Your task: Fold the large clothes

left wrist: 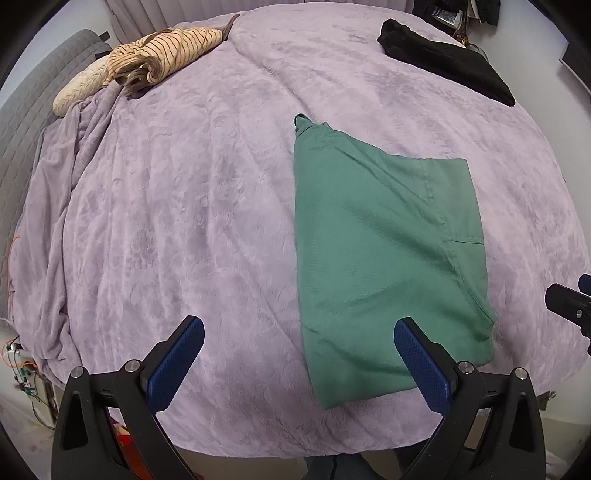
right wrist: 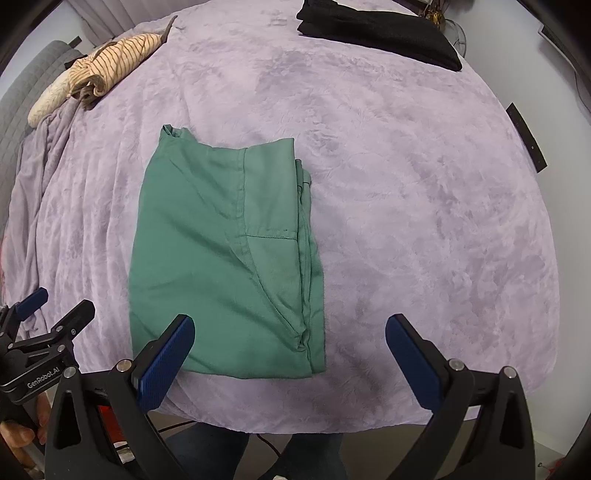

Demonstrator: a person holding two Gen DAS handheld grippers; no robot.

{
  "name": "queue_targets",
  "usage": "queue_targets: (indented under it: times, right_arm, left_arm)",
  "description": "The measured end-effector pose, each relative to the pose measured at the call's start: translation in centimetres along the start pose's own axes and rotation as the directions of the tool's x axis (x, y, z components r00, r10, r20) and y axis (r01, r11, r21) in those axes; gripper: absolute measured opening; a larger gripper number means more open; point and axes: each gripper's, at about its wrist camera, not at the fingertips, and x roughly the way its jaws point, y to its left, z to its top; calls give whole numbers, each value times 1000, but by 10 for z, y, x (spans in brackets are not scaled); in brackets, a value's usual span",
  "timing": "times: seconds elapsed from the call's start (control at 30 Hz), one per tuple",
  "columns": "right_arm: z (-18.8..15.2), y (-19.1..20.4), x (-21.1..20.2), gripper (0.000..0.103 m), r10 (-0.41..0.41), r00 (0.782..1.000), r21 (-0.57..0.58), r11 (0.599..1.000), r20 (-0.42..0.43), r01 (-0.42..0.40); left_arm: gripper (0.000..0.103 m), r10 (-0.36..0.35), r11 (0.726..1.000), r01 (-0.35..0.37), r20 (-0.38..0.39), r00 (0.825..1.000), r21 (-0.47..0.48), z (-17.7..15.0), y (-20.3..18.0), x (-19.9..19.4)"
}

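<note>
Green garment (right wrist: 221, 251): matt woven cloth, smooth, stitched seams showing. Blanket (left wrist: 184, 206): plush lilac fleece, crushed nap, faint sheen. Striped cloth (left wrist: 173, 51): thin tan knit, crumpled. Black garment (right wrist: 380, 33): matt, soft-looking fabric. Left gripper (left wrist: 299, 328) and right gripper (right wrist: 290, 325): matt black plastic arms, blue pads with fine dotted texture, shiny metal screws. Headboard (left wrist: 26, 107): grey quilted fabric.

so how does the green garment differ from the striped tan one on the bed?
The green fabric garment lies flat, folded into a neat rectangle; the tan striped garment is bunched in a loose heap. The green one sits mid-bed near the person; the striped one is at the far left edge. Green is plain; tan has dark stripes. Both rest on the lilac plush blanket, touched by neither tool.
</note>
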Motion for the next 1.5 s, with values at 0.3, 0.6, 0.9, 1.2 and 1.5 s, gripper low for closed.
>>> queue_targets:
  times: [0.3,0.6,0.9,1.2,1.5]
  right_arm:
    - [2,-1,-3,103,-17,1000,-8,1000,11,18]
    - [1,1,-4,103,-19,1000,-15,1000,16,19]
    - [2,2,-5,103,-17,1000,-21,1000,14,18]
    - [0,3,-6,103,-16,1000,-23,1000,15,17]
    - [-2,6,-6,103,-16,1000,-26,1000,14,16]
  left_arm:
    - [103,1,1000,-1,1,1000,4,0,-1,-1]
    - [103,3,1000,-3,0,1000,5,-1,-3,-3]
    - [103,4,1000,-4,-2,1000,4,-1,-4,-4]
    - [103,4,1000,-4,-1,1000,10,-4,-3,-4]
    - [103,3,1000,-3,0,1000,5,-6,2,-5]
